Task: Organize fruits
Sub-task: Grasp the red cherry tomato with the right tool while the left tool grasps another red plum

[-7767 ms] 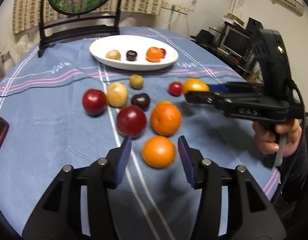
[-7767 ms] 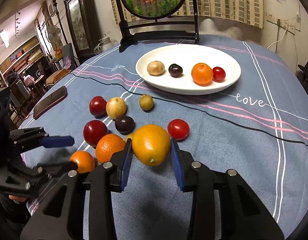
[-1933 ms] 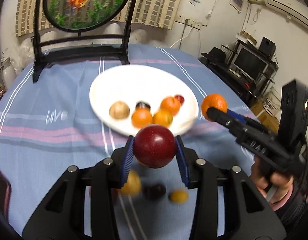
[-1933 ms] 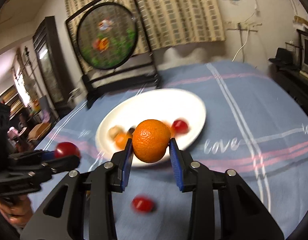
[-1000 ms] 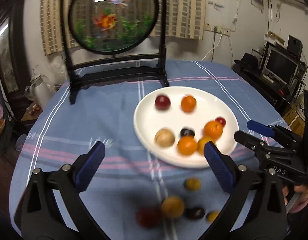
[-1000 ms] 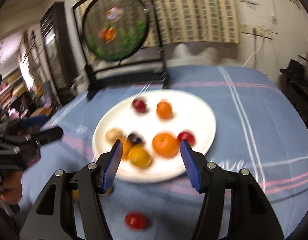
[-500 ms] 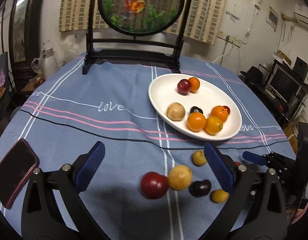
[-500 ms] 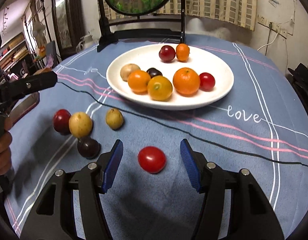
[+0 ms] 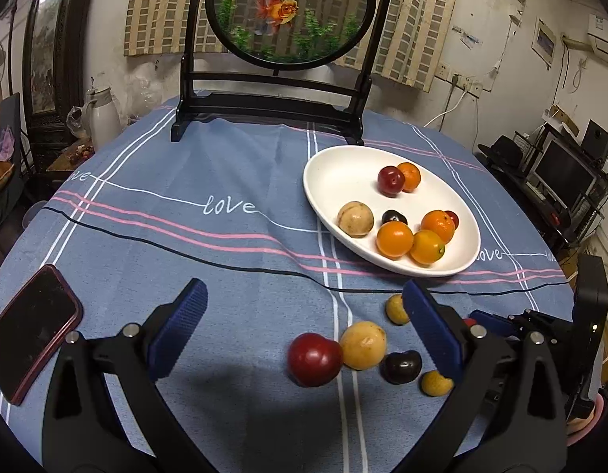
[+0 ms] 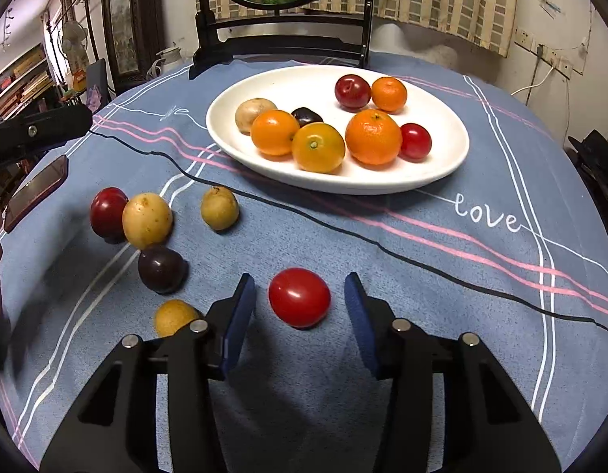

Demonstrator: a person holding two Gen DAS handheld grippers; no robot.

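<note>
The left gripper (image 9: pixel 304 315), jaws spread wide and empty, hides part of a small yellow-orange fruit (image 9: pixel 436 383) behind its right pad. The right gripper (image 10: pixel 300 317), jaws open, brackets a loose round red tomato (image 10: pixel 299 297) on the blue striped tablecloth (image 10: pixel 422 276) without touching it. The white oval plate (image 10: pixel 442 165) holds eight fruits: three oranges, one yellow-orange citrus, a red plum, a dark plum, a tan fruit and a red tomato. Five other fruits lie loose near the plate.

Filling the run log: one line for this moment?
left gripper: open, empty | right gripper: open around tomato | plate: eight fruits | cloth: six loose
</note>
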